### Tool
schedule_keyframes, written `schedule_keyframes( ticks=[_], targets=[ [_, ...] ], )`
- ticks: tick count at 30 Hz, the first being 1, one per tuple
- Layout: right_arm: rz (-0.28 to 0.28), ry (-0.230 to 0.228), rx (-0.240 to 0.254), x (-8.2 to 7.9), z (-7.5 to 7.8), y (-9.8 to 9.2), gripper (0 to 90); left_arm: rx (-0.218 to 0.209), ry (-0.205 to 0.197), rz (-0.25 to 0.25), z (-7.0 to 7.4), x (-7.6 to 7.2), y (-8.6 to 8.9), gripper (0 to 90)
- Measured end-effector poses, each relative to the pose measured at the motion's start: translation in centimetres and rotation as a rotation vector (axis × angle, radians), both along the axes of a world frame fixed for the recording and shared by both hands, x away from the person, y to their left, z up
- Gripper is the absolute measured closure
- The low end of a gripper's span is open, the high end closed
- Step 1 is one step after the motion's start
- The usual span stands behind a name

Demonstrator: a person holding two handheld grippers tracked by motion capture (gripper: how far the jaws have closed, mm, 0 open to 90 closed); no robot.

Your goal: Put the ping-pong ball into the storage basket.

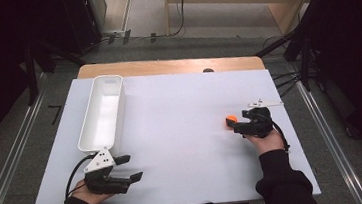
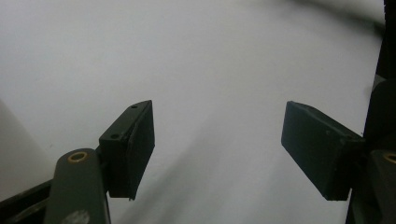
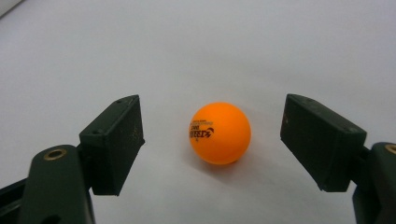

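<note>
The table (image 1: 179, 107) holds a bin (image 1: 100, 112) at upper left. The ball (image 3: 219, 133) sits mid-frame between the right gripper's (image 3: 212, 144) wide-open jaws, untouched. It should close slowly, centred, so the ball won't roll. The left gripper (image 2: 217, 149) is open, empty.

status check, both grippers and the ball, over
Right gripper open, jaws either side of the orange ping-pong ball, not touching. Left gripper open, empty, near the white bin. Nothing in the way.
</note>
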State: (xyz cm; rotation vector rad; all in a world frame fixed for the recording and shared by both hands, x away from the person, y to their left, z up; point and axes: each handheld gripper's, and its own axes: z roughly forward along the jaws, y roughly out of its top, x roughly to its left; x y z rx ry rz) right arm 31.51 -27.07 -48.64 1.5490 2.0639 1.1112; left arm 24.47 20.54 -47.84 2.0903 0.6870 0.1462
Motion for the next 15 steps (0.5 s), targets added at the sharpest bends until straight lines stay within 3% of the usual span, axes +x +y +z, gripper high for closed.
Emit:
schedule_keyframes(
  ticks=[15],
  targets=[
    [-0.004, -0.016, -0.011, 1.6, 0.7, 0.1, 20.5, 0.0, 0.002, -0.005, -0.1, -0.1, -0.2, 26.4]
  ],
)
